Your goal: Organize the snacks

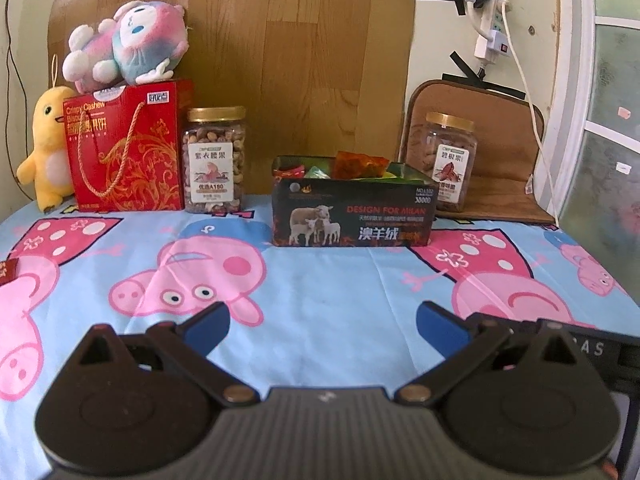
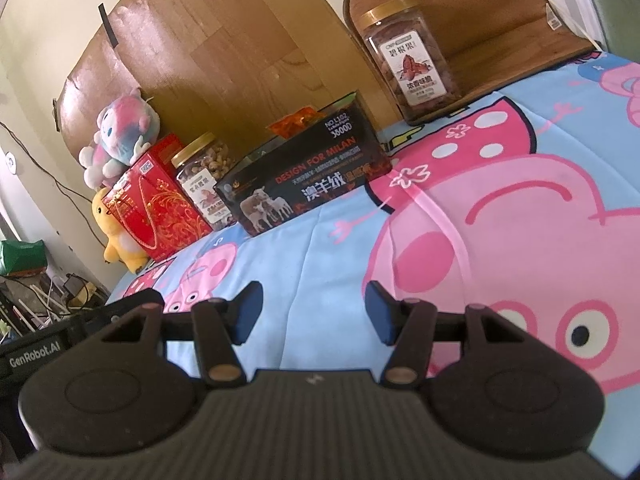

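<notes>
A black open box (image 1: 352,216) printed with sheep stands at the back middle of the table and holds several snack packets (image 1: 358,165). It also shows in the right wrist view (image 2: 308,178), with an orange packet (image 2: 294,122) sticking out. A small red packet (image 1: 7,273) lies at the table's left edge. My left gripper (image 1: 322,322) is open and empty, low over the cloth, well in front of the box. My right gripper (image 2: 314,312) is open and empty, over the cloth to the box's front right.
A red gift bag (image 1: 126,148) with a plush toy (image 1: 128,46) on top, a yellow plush (image 1: 48,148) and a nut jar (image 1: 214,160) stand at the back left. Another nut jar (image 1: 450,160) stands at the back right on a brown mat (image 1: 500,184). A Peppa Pig cloth (image 1: 320,272) covers the table.
</notes>
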`<action>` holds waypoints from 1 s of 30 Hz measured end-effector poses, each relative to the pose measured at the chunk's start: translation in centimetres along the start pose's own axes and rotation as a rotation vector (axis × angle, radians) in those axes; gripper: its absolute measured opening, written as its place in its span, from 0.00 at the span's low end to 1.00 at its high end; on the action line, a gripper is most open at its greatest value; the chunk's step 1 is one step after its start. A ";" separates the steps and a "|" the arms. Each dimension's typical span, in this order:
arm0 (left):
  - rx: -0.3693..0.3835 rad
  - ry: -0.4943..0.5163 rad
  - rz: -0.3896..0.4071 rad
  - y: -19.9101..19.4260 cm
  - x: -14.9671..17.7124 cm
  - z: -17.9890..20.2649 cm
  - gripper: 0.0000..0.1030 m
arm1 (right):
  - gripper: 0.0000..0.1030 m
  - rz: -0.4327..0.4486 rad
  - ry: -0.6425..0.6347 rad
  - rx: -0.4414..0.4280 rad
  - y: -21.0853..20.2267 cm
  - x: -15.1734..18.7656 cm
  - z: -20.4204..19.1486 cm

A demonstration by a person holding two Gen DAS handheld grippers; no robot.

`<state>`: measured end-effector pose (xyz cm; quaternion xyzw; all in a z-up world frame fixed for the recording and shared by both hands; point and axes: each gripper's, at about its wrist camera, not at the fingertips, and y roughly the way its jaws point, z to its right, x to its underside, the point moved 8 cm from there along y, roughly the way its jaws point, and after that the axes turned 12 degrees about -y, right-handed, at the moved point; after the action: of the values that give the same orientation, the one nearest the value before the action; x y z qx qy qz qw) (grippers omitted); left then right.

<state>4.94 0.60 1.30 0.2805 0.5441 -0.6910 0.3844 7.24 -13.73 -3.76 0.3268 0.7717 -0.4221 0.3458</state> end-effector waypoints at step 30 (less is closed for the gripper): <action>-0.005 0.034 0.038 -0.9 -0.1 0.3 1.00 | 0.58 -0.001 0.011 -0.002 -0.2 0.0 0.3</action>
<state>4.23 0.43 1.96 0.3017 0.5469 -0.6774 0.3886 7.12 -14.03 -3.80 0.3284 0.7740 -0.4197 0.3418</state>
